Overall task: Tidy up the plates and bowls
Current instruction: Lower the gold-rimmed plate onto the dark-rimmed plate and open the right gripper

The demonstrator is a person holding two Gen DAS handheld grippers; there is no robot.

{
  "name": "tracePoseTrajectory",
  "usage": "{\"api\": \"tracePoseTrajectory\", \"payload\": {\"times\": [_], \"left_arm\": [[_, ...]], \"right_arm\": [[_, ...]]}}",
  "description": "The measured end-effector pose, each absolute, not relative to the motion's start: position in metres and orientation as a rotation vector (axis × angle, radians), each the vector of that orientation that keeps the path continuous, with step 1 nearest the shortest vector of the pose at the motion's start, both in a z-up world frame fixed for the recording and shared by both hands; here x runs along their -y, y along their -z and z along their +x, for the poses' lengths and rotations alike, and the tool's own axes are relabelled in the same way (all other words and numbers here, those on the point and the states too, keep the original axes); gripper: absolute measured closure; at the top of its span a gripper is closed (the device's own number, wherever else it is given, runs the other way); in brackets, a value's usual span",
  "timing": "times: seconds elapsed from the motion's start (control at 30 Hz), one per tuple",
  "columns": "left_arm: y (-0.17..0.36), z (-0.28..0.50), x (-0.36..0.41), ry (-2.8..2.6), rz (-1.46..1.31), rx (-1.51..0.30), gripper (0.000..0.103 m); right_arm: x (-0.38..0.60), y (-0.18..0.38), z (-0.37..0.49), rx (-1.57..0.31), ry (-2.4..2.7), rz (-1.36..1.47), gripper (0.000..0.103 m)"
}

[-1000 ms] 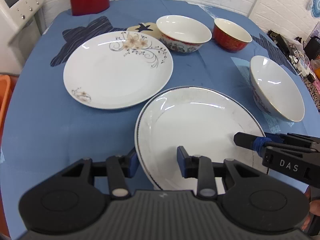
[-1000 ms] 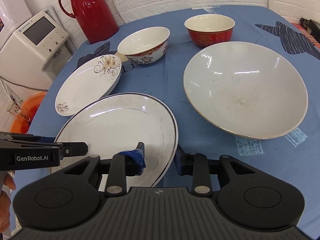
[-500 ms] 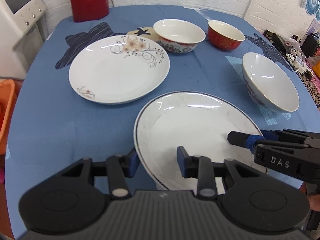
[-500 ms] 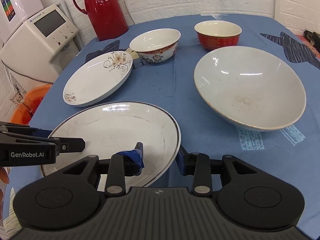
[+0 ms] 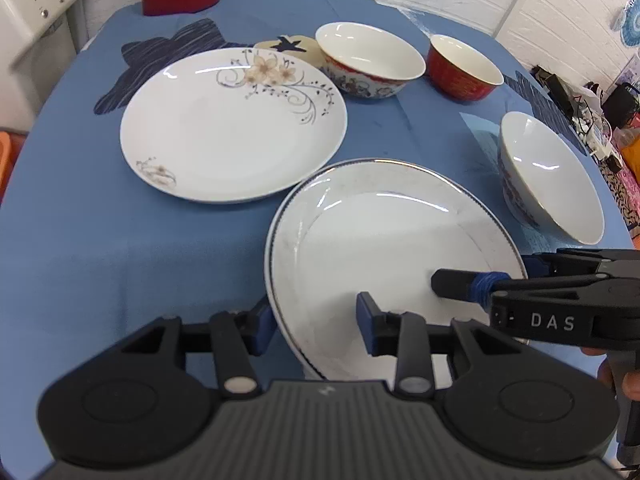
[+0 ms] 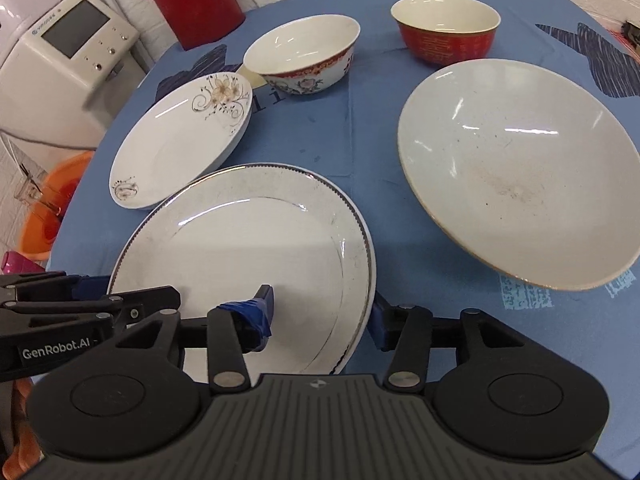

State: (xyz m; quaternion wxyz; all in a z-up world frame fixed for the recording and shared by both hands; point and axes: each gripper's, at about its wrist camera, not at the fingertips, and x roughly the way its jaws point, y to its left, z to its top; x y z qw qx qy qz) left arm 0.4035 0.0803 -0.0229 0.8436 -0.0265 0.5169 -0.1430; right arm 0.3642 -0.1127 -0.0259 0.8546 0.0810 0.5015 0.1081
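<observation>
A white plate with a dark beaded rim [image 5: 384, 236] [image 6: 248, 248] is held between both grippers, lifted off the blue table with its far edge near the floral plate [image 5: 232, 124] [image 6: 180, 144]. My left gripper [image 5: 316, 320] straddles its left rim, one finger under and one over. My right gripper [image 6: 324, 316] straddles its right rim the same way. Both jaws stand fairly wide around the rim. A large white bowl [image 6: 516, 168] [image 5: 552, 184] sits to the right. A floral bowl [image 5: 370, 58] [image 6: 302, 54] and a red bowl [image 5: 464, 66] [image 6: 446, 26] stand behind.
A red thermos [image 6: 196, 0] stands at the table's far left edge. A white appliance [image 6: 68, 52] and an orange basin [image 6: 52, 196] are off the table to the left. Cables and clutter [image 5: 580, 104] lie past the right edge.
Both grippers and the rimmed plate have moved forward and a little left, so its far edge now reaches the floral plate. The bowls look closer.
</observation>
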Motion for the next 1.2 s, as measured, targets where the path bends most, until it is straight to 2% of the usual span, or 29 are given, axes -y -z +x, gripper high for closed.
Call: {"api": "tracePoseTrajectory", "payload": {"times": [0.07, 0.17, 0.23, 0.3, 0.4, 0.57, 0.6, 0.63, 0.67, 0.7, 0.77, 0.8, 1.2], "left_arm": [[0.027, 0.41, -0.081, 0.304, -0.081, -1.108, 0.053], [0.03, 0.415, -0.083, 0.289, -0.099, -1.124, 0.043], [0.03, 0.416, -0.084, 0.269, -0.073, -1.117, 0.037], [0.03, 0.417, -0.084, 0.258, -0.055, -1.105, 0.037], [0.031, 0.418, -0.085, 0.277, -0.078, -1.1, 0.041], [0.031, 0.418, -0.083, 0.294, -0.103, -1.107, 0.055], [0.031, 0.418, -0.085, 0.288, -0.113, -1.107, 0.057], [0.031, 0.418, -0.088, 0.279, -0.133, -1.107, 0.063], [0.031, 0.419, -0.092, 0.272, -0.158, -1.109, 0.072], [0.031, 0.419, -0.095, 0.279, -0.173, -1.11, 0.075], [0.029, 0.416, -0.093, 0.282, -0.157, -1.108, 0.076], [0.027, 0.414, -0.092, 0.278, -0.154, -1.111, 0.076], [-0.022, 0.367, -0.092, 0.293, -0.112, -1.003, 0.077]], "right_arm": [[0.109, 0.026, 0.368, -1.06, -0.253, 0.129, 0.06], [0.103, 0.026, 0.374, -1.072, -0.258, 0.096, 0.051], [0.102, 0.026, 0.377, -1.065, -0.258, 0.088, 0.05], [0.104, 0.025, 0.381, -1.076, -0.265, 0.091, 0.05], [0.102, 0.025, 0.382, -1.076, -0.269, 0.078, 0.049], [0.101, 0.025, 0.379, -1.055, -0.261, 0.073, 0.052], [0.1, 0.025, 0.379, -1.052, -0.25, 0.07, 0.057], [0.101, 0.025, 0.38, -1.045, -0.241, 0.075, 0.059], [0.104, 0.024, 0.38, -1.038, -0.231, 0.088, 0.069], [0.109, 0.024, 0.38, -1.029, -0.224, 0.106, 0.081], [0.123, 0.024, 0.377, -1.012, -0.216, 0.172, 0.094], [0.127, 0.025, 0.374, -1.001, -0.217, 0.18, 0.096], [0.125, -0.005, 0.343, -0.873, -0.262, 0.169, 0.095]]}}
